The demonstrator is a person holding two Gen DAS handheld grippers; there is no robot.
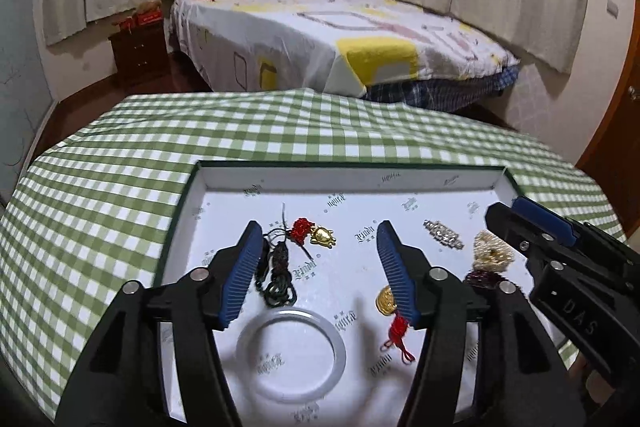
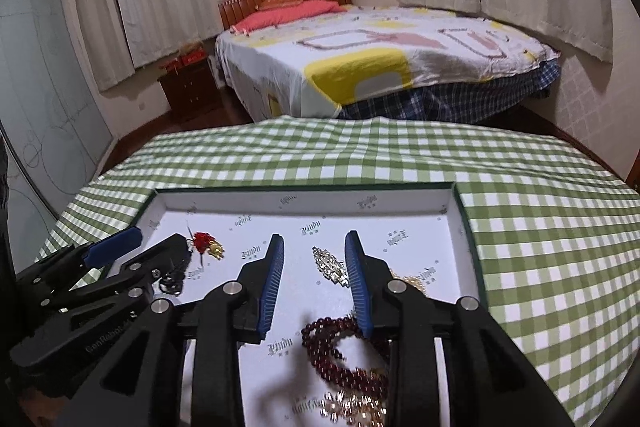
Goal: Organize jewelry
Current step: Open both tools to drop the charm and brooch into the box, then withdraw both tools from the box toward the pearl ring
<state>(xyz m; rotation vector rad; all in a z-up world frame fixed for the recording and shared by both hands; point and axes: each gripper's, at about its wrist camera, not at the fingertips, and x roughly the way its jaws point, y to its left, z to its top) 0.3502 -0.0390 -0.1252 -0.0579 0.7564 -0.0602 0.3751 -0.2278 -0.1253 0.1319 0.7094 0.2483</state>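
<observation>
A shallow white tray (image 1: 352, 179) with a dark rim lies on the checked cloth and holds the jewelry. In the left wrist view my left gripper (image 1: 318, 241) is open and empty above it, over a silver bangle (image 1: 291, 354). Near it lie a dark cord necklace (image 1: 278, 275), a red-knot gold charm (image 1: 316, 233), a gold pendant with red tassel (image 1: 394, 323), a crystal brooch (image 1: 443, 234) and a pearl piece (image 1: 492, 253). My right gripper (image 2: 315, 245) is open and empty over the tray (image 2: 304, 201), above the brooch (image 2: 330, 265) and a dark red bead bracelet (image 2: 340, 347).
The table wears a green and white checked cloth (image 1: 120, 195). Behind it stands a bed (image 1: 328, 39) with a patterned sheet, a wooden nightstand (image 1: 140, 47) and curtains. The right gripper's body (image 1: 560, 259) reaches in over the tray's right side in the left wrist view.
</observation>
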